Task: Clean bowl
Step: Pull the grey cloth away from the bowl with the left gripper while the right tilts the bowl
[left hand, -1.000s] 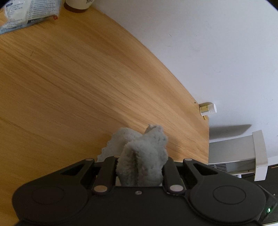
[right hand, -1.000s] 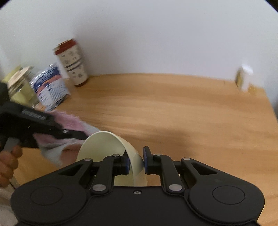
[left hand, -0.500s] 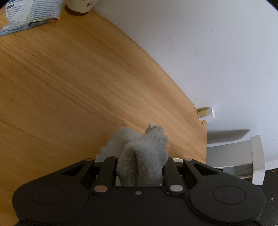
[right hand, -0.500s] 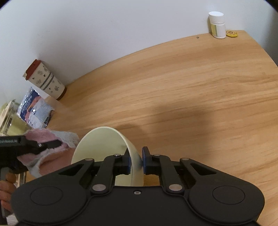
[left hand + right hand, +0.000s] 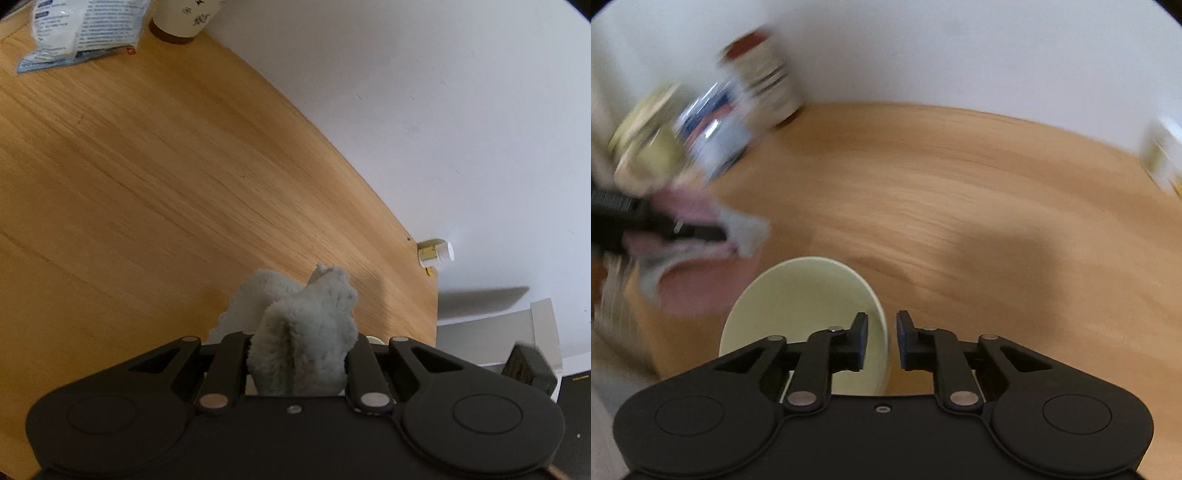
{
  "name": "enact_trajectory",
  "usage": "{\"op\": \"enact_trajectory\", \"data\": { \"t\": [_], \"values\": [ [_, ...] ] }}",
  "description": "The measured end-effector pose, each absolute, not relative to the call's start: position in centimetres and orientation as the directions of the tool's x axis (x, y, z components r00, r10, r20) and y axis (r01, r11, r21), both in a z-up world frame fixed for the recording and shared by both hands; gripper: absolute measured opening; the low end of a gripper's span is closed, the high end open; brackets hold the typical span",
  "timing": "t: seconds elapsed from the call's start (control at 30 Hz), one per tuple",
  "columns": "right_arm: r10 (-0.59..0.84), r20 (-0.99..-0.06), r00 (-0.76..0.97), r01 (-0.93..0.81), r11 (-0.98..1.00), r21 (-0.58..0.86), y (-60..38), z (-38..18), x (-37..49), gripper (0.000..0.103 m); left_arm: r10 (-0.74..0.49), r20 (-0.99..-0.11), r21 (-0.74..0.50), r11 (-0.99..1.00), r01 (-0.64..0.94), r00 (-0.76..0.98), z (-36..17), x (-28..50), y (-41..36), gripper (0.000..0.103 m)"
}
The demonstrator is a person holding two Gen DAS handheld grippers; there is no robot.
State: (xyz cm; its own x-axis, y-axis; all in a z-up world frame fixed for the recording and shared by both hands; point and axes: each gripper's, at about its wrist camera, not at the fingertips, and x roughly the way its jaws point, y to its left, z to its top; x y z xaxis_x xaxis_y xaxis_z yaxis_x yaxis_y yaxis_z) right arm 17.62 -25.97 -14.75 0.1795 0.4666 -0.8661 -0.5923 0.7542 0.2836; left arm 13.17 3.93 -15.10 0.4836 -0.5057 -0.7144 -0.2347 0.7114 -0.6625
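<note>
Patterned cup [image 5: 181, 16], printed packet [image 5: 85, 31], small bottle [image 5: 436, 253]

Left gripper [image 5: 301, 354] fingertips buried in cloth [image 5: 306, 332]; blurred jar [image 5: 646, 140], packet [image 5: 716, 136], perhaps cup [image 5: 764, 77].

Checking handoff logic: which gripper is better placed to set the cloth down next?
Left. The left gripper is shut on the cloth above bare table. The right gripper is opening around the bowl rim.

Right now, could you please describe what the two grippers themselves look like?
Both look alike: matte black, with a broad body bearing two round discs, angular linkage arms and silver pivot pins. The right gripper has blue pads on its fingers. The left gripper's pads are hidden.
</note>
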Motion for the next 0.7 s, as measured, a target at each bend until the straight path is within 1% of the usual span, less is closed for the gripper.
{"op": "enact_trajectory", "data": {
  "t": [0.03,0.07,0.13,0.23,0.33,0.37,0.43,0.5,0.53,0.7],
  "values": [
    [0.467,-0.869,0.162,-0.637,0.722,0.269,-25.3,-14.7,18.2,0.025,-0.502,-0.714,-0.662,0.711,-0.237,0.488,-15.0,13.1,3.6,0.014],
    [0.466,-0.872,0.147,-0.68,0.688,0.253,-24.7,-14.7,18.7,0.028,-0.499,-0.714,-0.661,0.711,-0.24,0.491,-15.0,13.0,3.4,0.014],
    [0.465,-0.879,0.104,-0.758,0.609,0.233,-23.4,-14.6,19.7,0.028,-0.492,-0.716,-0.66,0.71,-0.248,0.496,-14.9,12.7,3.0,0.014],
    [0.463,-0.886,0.001,-0.825,0.501,0.26,-21.8,-15.1,21.1,0.028,-0.479,-0.72,-0.656,0.706,-0.267,0.503,-14.8,12.0,3.0,0.014],
    [0.44,-0.89,-0.12,-0.852,0.414,0.32,-20.6,-15.9,22.1,0.028,-0.458,-0.724,-0.652,0.699,-0.294,0.515,-14.7,11.3,3.1,0.014],
    [0.429,-0.89,-0.155,-0.853,0.396,0.34,-20.3,-16.2,22.4,0.031,-0.452,-0.725,-0.651,0.697,-0.301,0.52,-14.6,11.1,3.2,0.014],
    [0.405,-0.886,-0.224,-0.851,0.362,0.381,-19.8,-16.6,23.1,0.031,-0.44,-0.725,-0.65,0.691,-0.315,0.53,-14.6,10.8,3.1,0.014],
    [0.393,-0.886,-0.246,-0.859,0.336,0.387,-19.4,-16.8,23.3,0.031,-0.43,-0.725,-0.65,0.687,-0.326,0.538,-14.5,10.5,3.3,0.014],
    [0.387,-0.886,-0.255,-0.862,0.323,0.39,-19.2,-16.8,23.4,0.029,-0.424,-0.727,-0.647,0.686,-0.332,0.54,-14.4,10.1,3.6,0.014],
    [0.367,-0.883,-0.294,-0.87,0.279,0.406,-18.3,-17.0,23.8,0.025,-0.405,-0.736,-0.639,0.681,-0.358,0.542,-14.6,9.5,3.6,0.014]
  ]
}}
